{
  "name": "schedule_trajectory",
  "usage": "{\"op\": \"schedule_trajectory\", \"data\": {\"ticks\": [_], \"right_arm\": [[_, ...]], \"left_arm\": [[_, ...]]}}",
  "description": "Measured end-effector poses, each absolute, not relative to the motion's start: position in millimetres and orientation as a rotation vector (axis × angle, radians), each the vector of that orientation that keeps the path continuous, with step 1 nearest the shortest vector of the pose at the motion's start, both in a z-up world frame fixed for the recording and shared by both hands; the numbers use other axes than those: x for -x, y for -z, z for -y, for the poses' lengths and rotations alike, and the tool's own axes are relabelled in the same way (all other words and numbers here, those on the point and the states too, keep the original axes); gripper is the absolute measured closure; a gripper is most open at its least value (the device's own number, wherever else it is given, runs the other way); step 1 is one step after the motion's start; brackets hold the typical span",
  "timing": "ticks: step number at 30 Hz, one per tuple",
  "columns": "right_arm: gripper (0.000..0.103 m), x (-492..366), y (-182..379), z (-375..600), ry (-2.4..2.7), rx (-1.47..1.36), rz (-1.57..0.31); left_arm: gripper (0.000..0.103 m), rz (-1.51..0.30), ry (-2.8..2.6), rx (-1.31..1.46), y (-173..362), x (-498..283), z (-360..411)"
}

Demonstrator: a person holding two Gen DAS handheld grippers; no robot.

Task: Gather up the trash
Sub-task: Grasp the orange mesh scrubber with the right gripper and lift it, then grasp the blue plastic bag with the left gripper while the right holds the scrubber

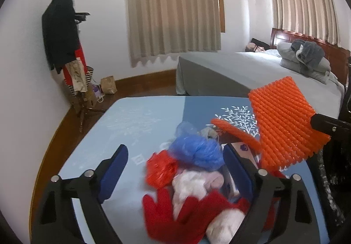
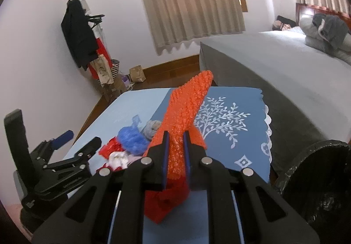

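Right wrist view: nearest the lens, the right gripper (image 2: 176,151) is clamped tight on an orange foam net sleeve (image 2: 186,107), its blue pads pinching the lower part so the sleeve stands up and leans toward the far edge of the desk (image 2: 248,169). The sleeve looks featherlight and springy; it squashes flat under the pads and flops where unsupported, so a hold low on its body, as here, seems secure enough, though it could snag on the pile. Under the gripper lies red material (image 2: 166,202), too blurred to name. To the right, just off the desk's near right corner, stands a black-lined bin (image 2: 318,180), probably where the sleeve belongs. In the left wrist view the left gripper (image 1: 177,169) has its jaws spread wide over the rest of the trash, near the desk's near edge: red gloves (image 1: 166,213), a pale crumpled wad (image 1: 193,184), a shiny red wrapper (image 1: 161,171) and a crumpled blue plastic bag (image 1: 197,151). All look soft, light and crushable; the bag and wrapper are likely slippery, so pinching a bunched fold should serve better than a loose edge. Beyond the desk stands a bed (image 2: 274,64).
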State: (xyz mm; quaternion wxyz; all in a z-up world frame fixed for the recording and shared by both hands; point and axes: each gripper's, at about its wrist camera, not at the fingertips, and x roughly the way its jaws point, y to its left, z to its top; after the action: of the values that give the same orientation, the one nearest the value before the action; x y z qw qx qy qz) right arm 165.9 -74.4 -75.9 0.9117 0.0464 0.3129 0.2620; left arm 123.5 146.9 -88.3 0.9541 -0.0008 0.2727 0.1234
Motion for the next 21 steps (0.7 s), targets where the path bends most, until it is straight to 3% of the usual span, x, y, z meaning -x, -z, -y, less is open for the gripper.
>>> {"op": "schedule_trajectory", "data": {"ticks": [12,14,16,21], "right_arm": [[0.091,-192,98,71,-0.538,-0.107,-0.689],[0.091,-193,100,71,-0.539,-0.114,-0.698],[0.091,-193,102,71,-0.538,-0.118,-0.705],[0.091,-190,104,71,-0.536,-0.123,-0.712]], "left_arm": [[0.017,-0.674,-0.237,0.006,125,-180,-142],[0.026,-0.688,-0.232,0.005,129,-184,-141],[0.05,-0.706,-0.197,0.025,133,-186,-142],[0.071,-0.681,-0.166,0.041,131,-179,-143]]}}
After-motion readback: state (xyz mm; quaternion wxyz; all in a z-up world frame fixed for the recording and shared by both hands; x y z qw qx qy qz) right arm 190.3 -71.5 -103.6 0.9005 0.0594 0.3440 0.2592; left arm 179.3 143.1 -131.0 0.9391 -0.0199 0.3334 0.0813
